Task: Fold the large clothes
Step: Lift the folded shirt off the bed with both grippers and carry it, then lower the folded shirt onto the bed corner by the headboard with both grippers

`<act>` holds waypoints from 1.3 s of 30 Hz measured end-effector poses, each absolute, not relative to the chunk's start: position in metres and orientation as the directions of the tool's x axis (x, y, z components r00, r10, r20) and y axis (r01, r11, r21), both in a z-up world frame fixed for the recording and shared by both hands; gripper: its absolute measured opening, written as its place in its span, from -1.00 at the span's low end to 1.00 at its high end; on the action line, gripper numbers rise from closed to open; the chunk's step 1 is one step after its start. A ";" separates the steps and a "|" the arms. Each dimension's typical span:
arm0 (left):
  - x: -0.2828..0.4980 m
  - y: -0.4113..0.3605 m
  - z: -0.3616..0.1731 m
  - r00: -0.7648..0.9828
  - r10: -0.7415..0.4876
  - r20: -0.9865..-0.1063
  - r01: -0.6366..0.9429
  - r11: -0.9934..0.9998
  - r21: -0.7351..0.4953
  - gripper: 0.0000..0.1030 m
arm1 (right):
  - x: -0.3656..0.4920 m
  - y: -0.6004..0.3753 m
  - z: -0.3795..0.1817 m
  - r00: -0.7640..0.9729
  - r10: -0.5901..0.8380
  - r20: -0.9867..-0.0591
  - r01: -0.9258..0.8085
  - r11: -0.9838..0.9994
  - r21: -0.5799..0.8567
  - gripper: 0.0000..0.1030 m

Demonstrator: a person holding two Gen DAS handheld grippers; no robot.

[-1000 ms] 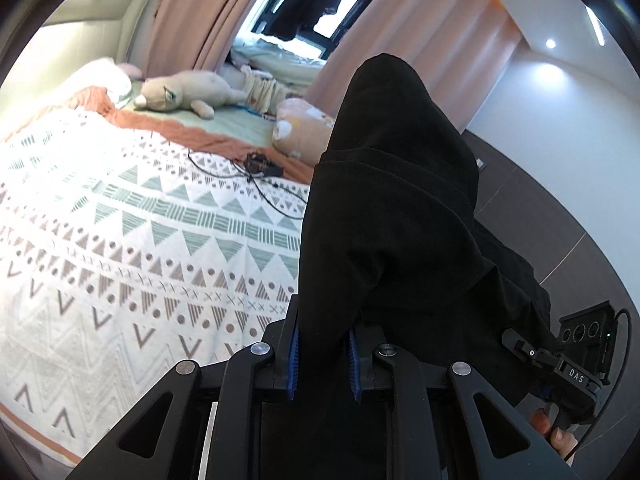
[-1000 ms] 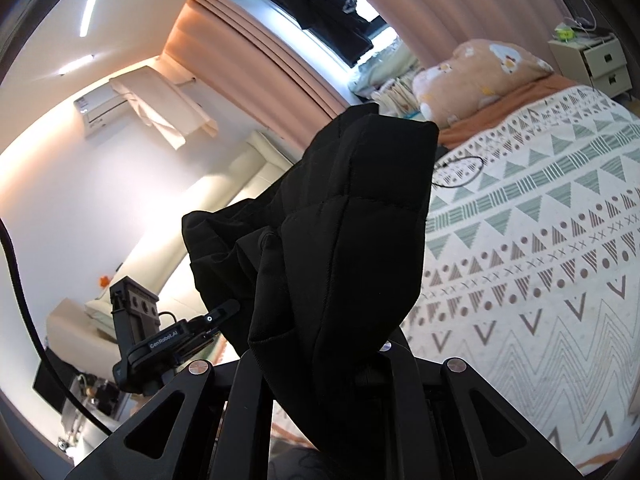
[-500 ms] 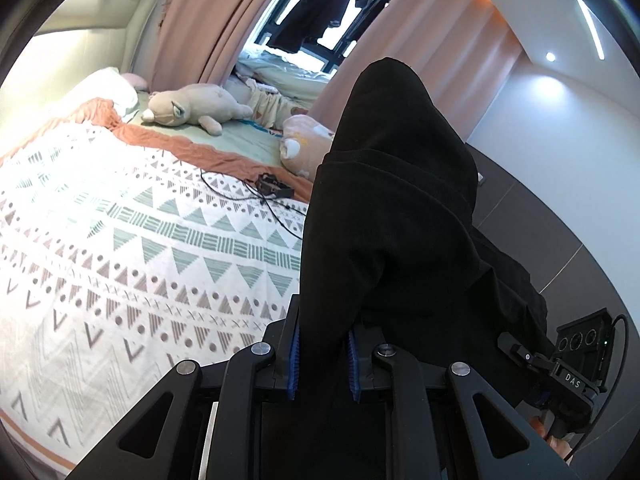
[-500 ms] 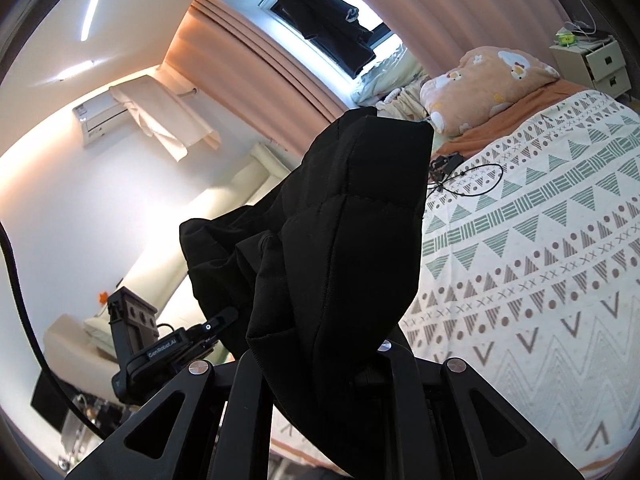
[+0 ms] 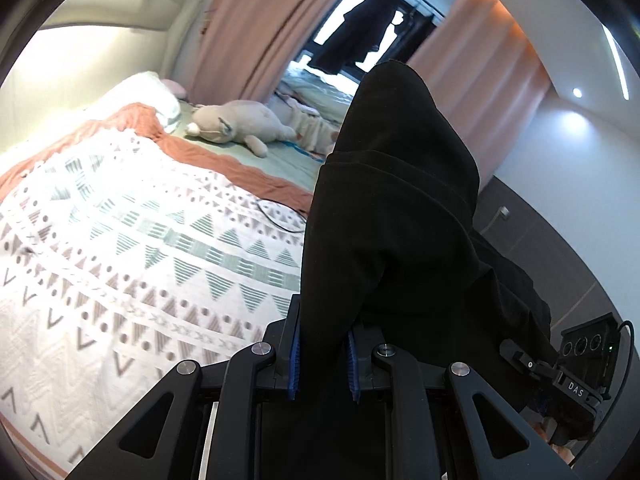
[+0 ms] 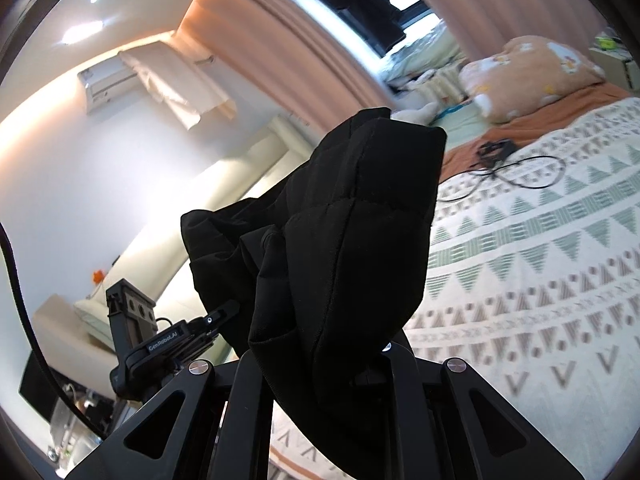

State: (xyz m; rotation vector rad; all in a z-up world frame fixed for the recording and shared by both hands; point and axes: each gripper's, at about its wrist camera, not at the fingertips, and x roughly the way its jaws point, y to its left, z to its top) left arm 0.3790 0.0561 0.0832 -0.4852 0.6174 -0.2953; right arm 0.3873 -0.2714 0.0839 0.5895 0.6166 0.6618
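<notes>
both hands have carried the black coat (image 5: 392,216) further over the bed (image 5: 132,248). the left gripper (image 5: 322,354) and right gripper (image 6: 352,364) each pinch it, held up, ready to lay flat.

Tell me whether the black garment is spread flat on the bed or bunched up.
Bunched up and held off the bed: the black garment rises in thick folds from the left gripper and drapes over the right gripper, above the patterned bedspread.
</notes>
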 end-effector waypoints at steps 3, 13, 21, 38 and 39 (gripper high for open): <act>0.378 0.100 0.084 0.803 -0.357 -0.477 0.078 0.856 -0.510 -0.64 | 0.401 -0.228 0.086 0.584 0.743 -0.326 -0.419 0.620 0.663 -0.74; 0.343 0.229 0.101 0.865 -0.175 -0.471 -0.070 0.886 -0.458 -0.65 | 0.424 -0.076 0.099 0.403 0.851 -0.336 -0.552 0.519 0.653 -0.74; 0.326 0.322 0.111 0.867 -0.005 -0.498 -0.207 0.906 -0.369 -0.65 | 0.407 0.049 0.104 0.251 0.903 -0.349 -0.634 0.426 0.646 -0.74; 0.262 0.440 0.104 0.767 0.336 -0.546 -0.515 0.830 -0.213 -0.66 | 0.333 0.255 0.086 -0.057 0.947 -0.315 -0.669 0.198 0.717 -0.74; 0.260 0.443 0.102 0.757 0.353 -0.550 -0.529 0.825 -0.198 -0.66 | 0.328 0.265 0.083 -0.078 0.947 -0.313 -0.666 0.184 0.723 -0.74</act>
